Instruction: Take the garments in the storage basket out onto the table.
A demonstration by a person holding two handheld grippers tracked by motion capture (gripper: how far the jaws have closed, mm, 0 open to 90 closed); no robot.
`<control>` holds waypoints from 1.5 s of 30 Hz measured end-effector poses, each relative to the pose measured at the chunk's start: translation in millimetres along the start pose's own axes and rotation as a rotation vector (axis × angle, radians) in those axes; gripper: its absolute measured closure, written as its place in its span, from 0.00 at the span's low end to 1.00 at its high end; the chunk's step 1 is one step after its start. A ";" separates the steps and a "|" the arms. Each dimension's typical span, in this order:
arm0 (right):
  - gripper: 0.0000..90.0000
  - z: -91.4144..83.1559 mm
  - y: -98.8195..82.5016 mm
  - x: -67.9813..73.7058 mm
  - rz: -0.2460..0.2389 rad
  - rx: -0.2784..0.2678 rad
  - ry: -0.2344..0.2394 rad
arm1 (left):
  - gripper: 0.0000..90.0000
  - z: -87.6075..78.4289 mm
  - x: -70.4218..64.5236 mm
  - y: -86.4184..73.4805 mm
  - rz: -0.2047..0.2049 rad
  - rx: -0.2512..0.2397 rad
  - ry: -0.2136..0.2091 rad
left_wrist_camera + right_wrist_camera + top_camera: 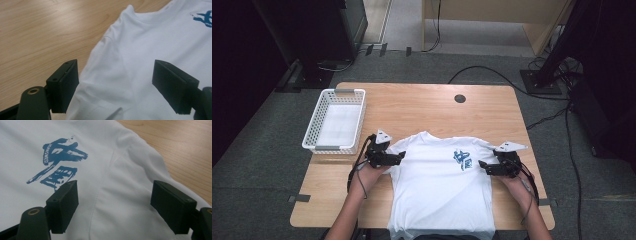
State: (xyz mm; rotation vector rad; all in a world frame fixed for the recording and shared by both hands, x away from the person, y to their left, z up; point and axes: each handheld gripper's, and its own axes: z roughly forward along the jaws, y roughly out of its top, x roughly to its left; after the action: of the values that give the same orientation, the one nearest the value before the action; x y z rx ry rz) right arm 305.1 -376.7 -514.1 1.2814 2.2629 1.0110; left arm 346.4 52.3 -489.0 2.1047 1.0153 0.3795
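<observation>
Both tongs stand spread, gripping nothing: your left gripper point(401, 157) hovers at one sleeve of the white T-shirt point(442, 190), lying flat at the frame's lower centre, your right gripper point(482, 164) at the other. Pinch each sleeve seam squarely before folding inward.
</observation>
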 end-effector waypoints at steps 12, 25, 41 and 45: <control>0.25 8.4 4.1 1.9 -0.015 0.009 0.011 | 0.25 8.0 -22.1 -8.8 0.053 0.037 -0.089; 0.24 9.7 -0.8 2.9 -0.013 0.004 0.006 | 0.28 14.7 -19.1 -18.1 0.101 0.082 -0.088; 0.23 13.3 8.0 0.8 -0.013 0.043 0.025 | 0.28 22.4 -1.0 -12.5 0.097 0.070 -0.020; 0.23 16.6 10.1 -0.4 -0.003 0.033 0.020 | 0.26 23.5 -0.8 -12.0 0.089 0.070 -0.014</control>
State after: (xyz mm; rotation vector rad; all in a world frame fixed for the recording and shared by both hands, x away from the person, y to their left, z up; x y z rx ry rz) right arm 321.3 -366.8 -518.1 1.2869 2.3048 0.9939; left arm 352.2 44.7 -513.5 2.2176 0.9407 0.3777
